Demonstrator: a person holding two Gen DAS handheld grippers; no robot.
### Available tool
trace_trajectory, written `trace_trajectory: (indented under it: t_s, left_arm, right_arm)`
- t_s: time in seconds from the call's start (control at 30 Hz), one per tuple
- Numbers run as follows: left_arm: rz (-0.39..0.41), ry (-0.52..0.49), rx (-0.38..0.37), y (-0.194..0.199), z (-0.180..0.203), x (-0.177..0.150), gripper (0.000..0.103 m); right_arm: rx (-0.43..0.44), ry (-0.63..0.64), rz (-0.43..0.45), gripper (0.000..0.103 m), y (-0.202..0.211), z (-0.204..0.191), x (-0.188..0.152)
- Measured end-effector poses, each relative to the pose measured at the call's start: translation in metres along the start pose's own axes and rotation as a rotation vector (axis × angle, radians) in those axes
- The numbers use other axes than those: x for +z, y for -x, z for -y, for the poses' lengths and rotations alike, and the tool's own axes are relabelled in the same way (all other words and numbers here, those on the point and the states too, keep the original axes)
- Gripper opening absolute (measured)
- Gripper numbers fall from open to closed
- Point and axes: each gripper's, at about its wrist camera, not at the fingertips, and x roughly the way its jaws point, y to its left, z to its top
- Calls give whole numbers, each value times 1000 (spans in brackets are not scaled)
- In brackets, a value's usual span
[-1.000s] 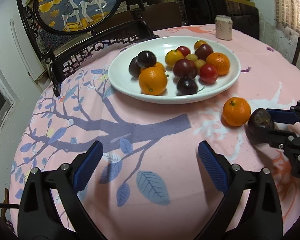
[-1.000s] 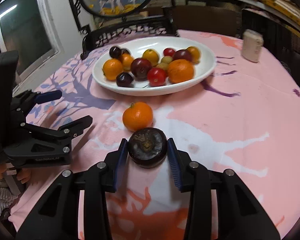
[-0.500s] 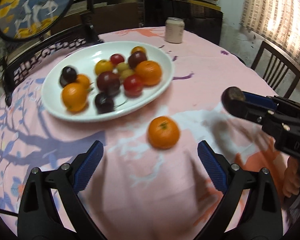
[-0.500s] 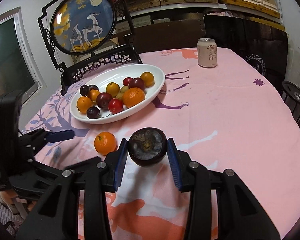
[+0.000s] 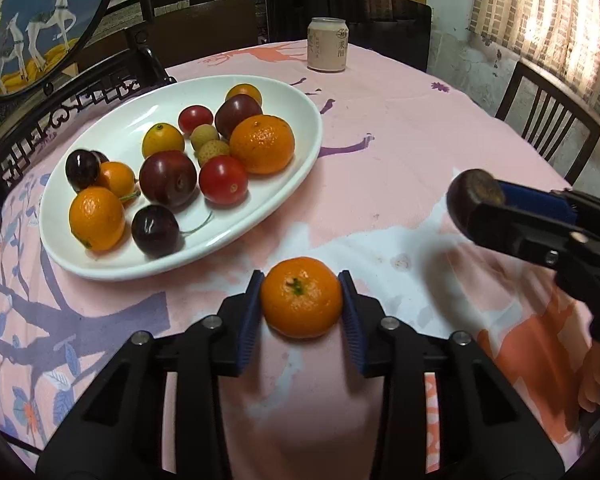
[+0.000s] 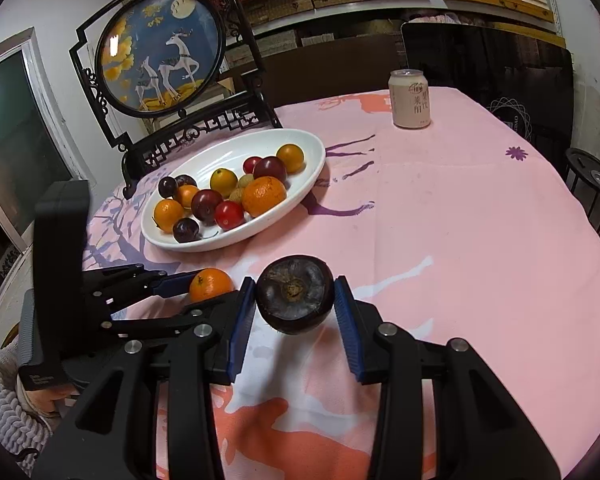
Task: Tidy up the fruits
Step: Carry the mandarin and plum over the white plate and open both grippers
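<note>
While the left gripper (image 5: 301, 307) fingers are closing on the mandarin (image 5: 301, 297) lying on the table just in front of the white plate (image 5: 148, 100), and the right gripper (image 6: 295, 294) is clamped on a dark fruit (image 6: 295, 294) held beyond the plate's near rim, the squeeze should be kept gentle and centred before lifting.

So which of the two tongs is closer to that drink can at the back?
Right. The right tongs, gripping a dark fruit, sit nearer the can; the left tongs, closing on the orange, are farther off.
</note>
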Motion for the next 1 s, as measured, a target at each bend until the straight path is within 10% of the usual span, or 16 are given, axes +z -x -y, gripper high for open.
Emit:
trace_trajectory:
  t_s: [0.3, 0.53, 0.77, 1.0]
  left_arm:
    - [91, 72, 41, 59, -32, -23, 37]
    - [143, 176, 161, 74, -107, 35, 37]
    - [123, 267, 190, 21, -155, 94, 38]
    - [51, 311, 153, -43, -185, 117, 37]
  right_arm:
    - [45, 14, -45, 40, -9, -7, 1]
    - [87, 66, -2, 40, -30, -40, 74]
    - [151, 29, -36, 41, -117, -73, 144]
    - [38, 73, -143, 41, -185, -80, 158]
